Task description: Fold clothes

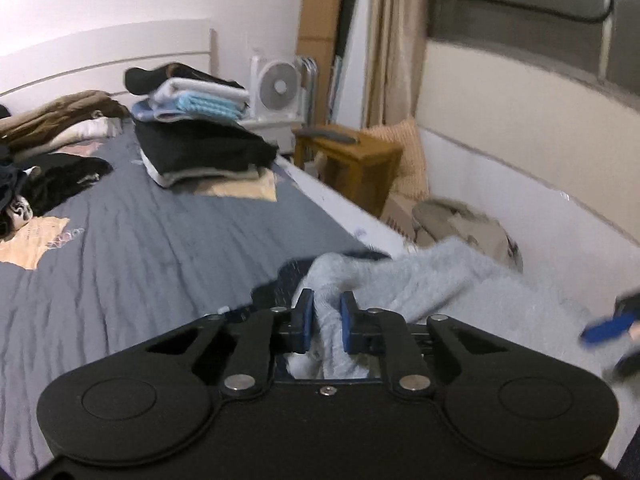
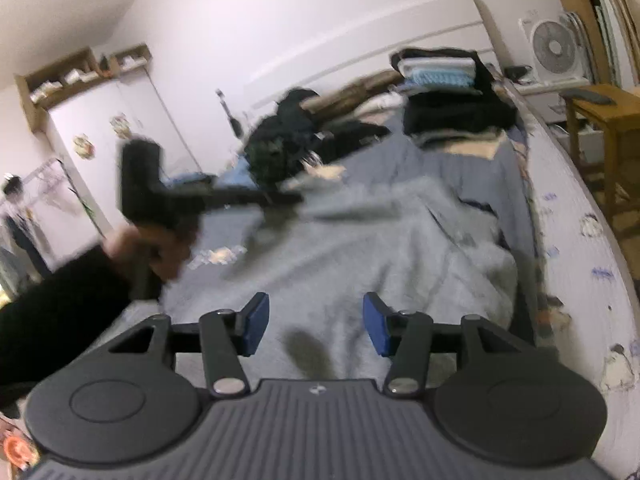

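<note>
Pale grey fleece garment rumpled at bed edge; soft, light, floppy. Left claw pinches bunched fold. Right claw half open, empty above fabric. Best gripped at hem corners.

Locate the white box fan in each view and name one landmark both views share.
Left wrist: white box fan sits upper centre, right of the folded stack.
Right wrist: fan is at the upper right edge.
Shared landmark: folded clothes stack on the bed.
</note>
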Motion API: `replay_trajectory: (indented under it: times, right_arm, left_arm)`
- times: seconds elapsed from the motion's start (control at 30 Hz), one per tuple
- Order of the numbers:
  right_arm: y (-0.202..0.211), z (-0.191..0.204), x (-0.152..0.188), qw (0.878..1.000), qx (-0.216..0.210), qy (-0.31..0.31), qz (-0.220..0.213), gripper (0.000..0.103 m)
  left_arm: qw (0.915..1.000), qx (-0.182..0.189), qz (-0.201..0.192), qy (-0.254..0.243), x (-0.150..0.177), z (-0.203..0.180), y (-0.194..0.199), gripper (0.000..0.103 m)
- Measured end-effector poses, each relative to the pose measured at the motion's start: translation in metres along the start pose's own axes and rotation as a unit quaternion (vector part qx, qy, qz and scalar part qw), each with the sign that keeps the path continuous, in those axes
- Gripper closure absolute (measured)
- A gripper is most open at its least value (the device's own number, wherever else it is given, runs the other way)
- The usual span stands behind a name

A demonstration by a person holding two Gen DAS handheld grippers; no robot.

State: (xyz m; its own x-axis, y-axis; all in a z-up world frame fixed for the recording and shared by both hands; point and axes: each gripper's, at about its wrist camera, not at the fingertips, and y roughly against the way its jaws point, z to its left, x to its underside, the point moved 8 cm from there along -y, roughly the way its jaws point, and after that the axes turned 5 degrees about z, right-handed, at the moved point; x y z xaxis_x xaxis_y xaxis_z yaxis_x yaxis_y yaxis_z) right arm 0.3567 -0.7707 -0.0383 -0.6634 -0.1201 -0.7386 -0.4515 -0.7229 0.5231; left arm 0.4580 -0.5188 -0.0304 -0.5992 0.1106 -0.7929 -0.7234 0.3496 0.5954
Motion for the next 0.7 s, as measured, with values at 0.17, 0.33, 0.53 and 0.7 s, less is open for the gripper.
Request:
replay_trajectory:
  times: [0.17, 0.33, 0.53, 0.7]
  right_arm:
    - [-0.008, -0.008, 0.006, 1.0, 0.005, -0.006, 0.007, 0.052]
    - [-0.011, -0.008, 0.008, 1.0, 0.008, 0.001, 0.011, 0.051]
    - [0.007, 0.0, 0.0, 1.0, 0.021, -0.009, -0.009, 0.05]
    - [0.028, 0.013, -0.008, 0.997, 0.073, -0.008, -0.028, 0.034]
  left_arm:
    - [0.9998, -0.015, 0.002, 0.009, -0.011, 0.009, -0.01, 0.091]
    - [0.998, -0.039, -0.017, 0.047, -0.014, 0.023, -0.015, 0.088]
    - [0.9983, -0.048, -0.002, 0.035, -0.013, 0.014, 0.015, 0.065]
    - [0.9973, -0.068, -0.017, -0.021, -0.001, -0.03, 0.068, 0.02]
